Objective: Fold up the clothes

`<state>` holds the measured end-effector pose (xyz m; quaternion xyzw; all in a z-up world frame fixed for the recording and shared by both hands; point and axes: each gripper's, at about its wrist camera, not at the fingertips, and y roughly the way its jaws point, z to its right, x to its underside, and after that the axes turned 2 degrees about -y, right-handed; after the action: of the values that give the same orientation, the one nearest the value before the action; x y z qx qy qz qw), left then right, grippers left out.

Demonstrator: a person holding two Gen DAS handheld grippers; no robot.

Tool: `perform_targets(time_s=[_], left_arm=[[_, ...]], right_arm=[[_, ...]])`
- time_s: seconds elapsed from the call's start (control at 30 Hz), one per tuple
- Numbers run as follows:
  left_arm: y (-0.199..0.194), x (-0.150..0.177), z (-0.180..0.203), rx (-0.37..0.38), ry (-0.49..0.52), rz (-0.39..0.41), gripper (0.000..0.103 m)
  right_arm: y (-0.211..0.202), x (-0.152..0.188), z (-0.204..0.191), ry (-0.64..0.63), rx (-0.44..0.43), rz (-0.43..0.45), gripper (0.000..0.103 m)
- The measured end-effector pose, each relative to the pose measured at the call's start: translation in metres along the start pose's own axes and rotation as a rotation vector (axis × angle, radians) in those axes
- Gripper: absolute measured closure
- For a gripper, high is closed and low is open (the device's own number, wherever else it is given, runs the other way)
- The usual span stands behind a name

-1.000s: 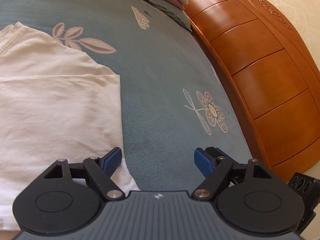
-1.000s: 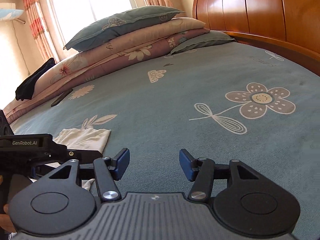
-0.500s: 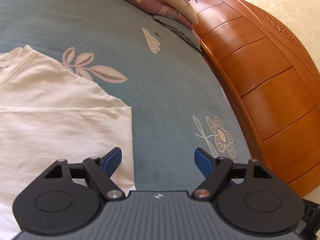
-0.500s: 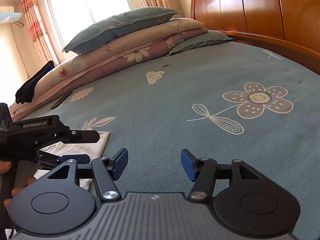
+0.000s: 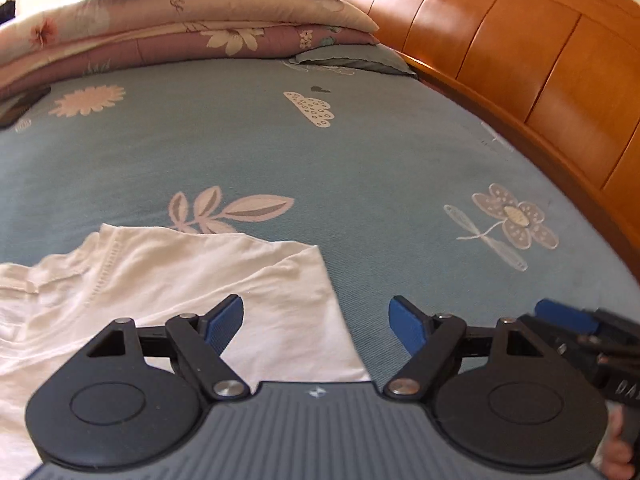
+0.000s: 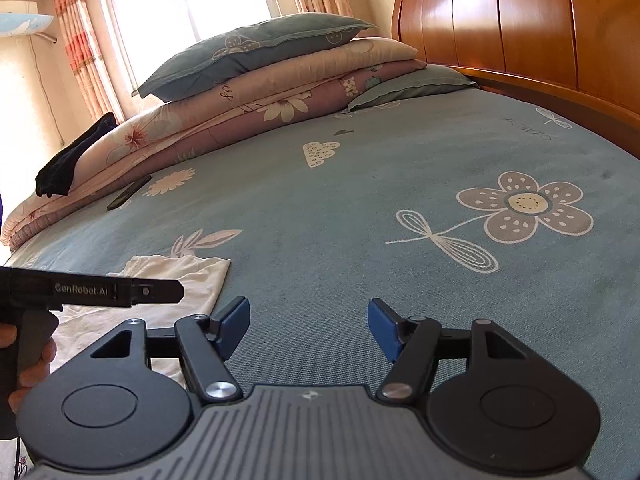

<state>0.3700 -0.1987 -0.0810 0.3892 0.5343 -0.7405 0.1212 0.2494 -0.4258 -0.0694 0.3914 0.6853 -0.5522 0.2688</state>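
Note:
A white T-shirt (image 5: 160,280) lies partly folded and flat on the teal bedsheet, at the lower left of the left wrist view. My left gripper (image 5: 316,320) hovers open over the shirt's right edge, its left pad above the cloth and its right pad above bare sheet, holding nothing. In the right wrist view the same T-shirt (image 6: 176,276) shows at lower left, partly hidden behind the other gripper's body. My right gripper (image 6: 306,326) stands open over bare sheet just right of the shirt, with nothing between its fingers.
Stacked quilts and pillows (image 6: 260,80) fill the far side of the bed. A wooden headboard (image 5: 540,60) runs along the right. A dark phone (image 6: 128,192) lies near the quilts, with dark clothing (image 6: 68,160) draped on them. The bedsheet (image 5: 360,168) spreads wide beyond the shirt.
The left gripper has tilted up and swung, so the pillows and far bed now show and the shirt sits lower left. The right gripper barely moved. Both stayed open.

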Motion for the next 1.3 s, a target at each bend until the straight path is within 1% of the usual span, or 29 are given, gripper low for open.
perform_targets(time_s=[0.1, 0.2, 0.23, 0.3, 0.37, 0.47, 0.53, 0.73, 0.83, 0.87, 0.9, 0.97, 1.03, 1.07, 1.1, 1.17, 1.2, 1.23, 1.27, 1.3], left_arm=[[-0.007, 0.022, 0.005, -0.156, 0.092, 0.086, 0.023], [-0.002, 0.036, 0.002, -0.134, 0.045, 0.06, 0.023], [0.001, 0.042, 0.002, -0.148, 0.037, 0.06, 0.023], [-0.001, 0.053, 0.006, -0.187, 0.041, 0.09, 0.023], [-0.007, 0.06, 0.01, -0.199, 0.059, 0.115, 0.023], [-0.02, 0.071, 0.017, -0.221, 0.088, 0.13, 0.023], [-0.026, 0.077, 0.021, -0.224, 0.12, 0.106, 0.022], [-0.051, 0.079, 0.01, -0.142, 0.043, 0.014, 0.022], [-0.076, 0.076, -0.006, -0.183, 0.059, 0.107, 0.021], [-0.077, 0.075, -0.015, -0.204, 0.044, 0.11, 0.014], [-0.078, 0.074, -0.025, -0.225, 0.028, 0.112, 0.012], [-0.073, 0.076, -0.049, -0.243, -0.04, 0.071, 0.012], [-0.066, 0.085, -0.066, -0.273, -0.088, -0.009, 0.012], [-0.066, 0.091, -0.073, -0.268, -0.109, -0.039, 0.012], [-0.07, 0.096, -0.077, -0.242, -0.126, -0.04, 0.012], [-0.085, 0.107, -0.081, -0.19, -0.118, -0.055, 0.012], [-0.091, 0.108, -0.081, -0.188, -0.097, -0.058, 0.012], [-0.101, 0.111, -0.082, -0.19, -0.087, -0.038, 0.012], [-0.111, 0.111, -0.087, -0.191, -0.085, 0.005, 0.011], [-0.116, 0.109, -0.094, -0.209, -0.084, 0.041, 0.011]], right_arm=[[-0.003, -0.001, -0.002, -0.003, 0.003, 0.005, 0.033], [-0.005, -0.001, -0.003, -0.008, 0.0, 0.011, 0.032], [-0.006, -0.002, -0.004, -0.009, 0.001, 0.014, 0.031], [-0.007, -0.002, -0.003, -0.004, -0.003, 0.016, 0.031], [-0.008, -0.002, -0.003, -0.003, -0.007, 0.018, 0.03], [-0.009, -0.002, -0.004, -0.006, -0.005, 0.02, 0.027], [-0.01, -0.003, -0.005, -0.003, -0.008, 0.016, 0.027], [-0.011, -0.004, -0.019, -0.025, -0.03, 0.009, 0.022], [-0.014, -0.005, -0.032, -0.06, -0.04, 0.019, 0.02], [-0.014, -0.004, -0.036, -0.073, -0.04, 0.023, 0.019], [-0.014, -0.004, -0.041, -0.083, -0.037, 0.025, 0.018], [-0.012, -0.003, -0.049, -0.098, -0.035, 0.021, 0.018], [-0.009, -0.002, -0.056, -0.115, -0.035, 0.01, 0.018], [-0.008, -0.001, -0.06, -0.128, -0.03, 0.005, 0.017], [-0.006, -0.001, -0.064, -0.141, -0.028, 0.001, 0.017], [-0.003, 0.001, -0.071, -0.162, -0.03, -0.004, 0.017], [-0.001, 0.002, -0.074, -0.171, -0.034, -0.006, 0.016], [0.001, 0.004, -0.078, -0.177, -0.046, -0.011, 0.016], [0.003, 0.006, -0.081, -0.183, -0.064, -0.015, 0.016], [0.004, 0.009, -0.085, -0.193, -0.078, -0.019, 0.016]])
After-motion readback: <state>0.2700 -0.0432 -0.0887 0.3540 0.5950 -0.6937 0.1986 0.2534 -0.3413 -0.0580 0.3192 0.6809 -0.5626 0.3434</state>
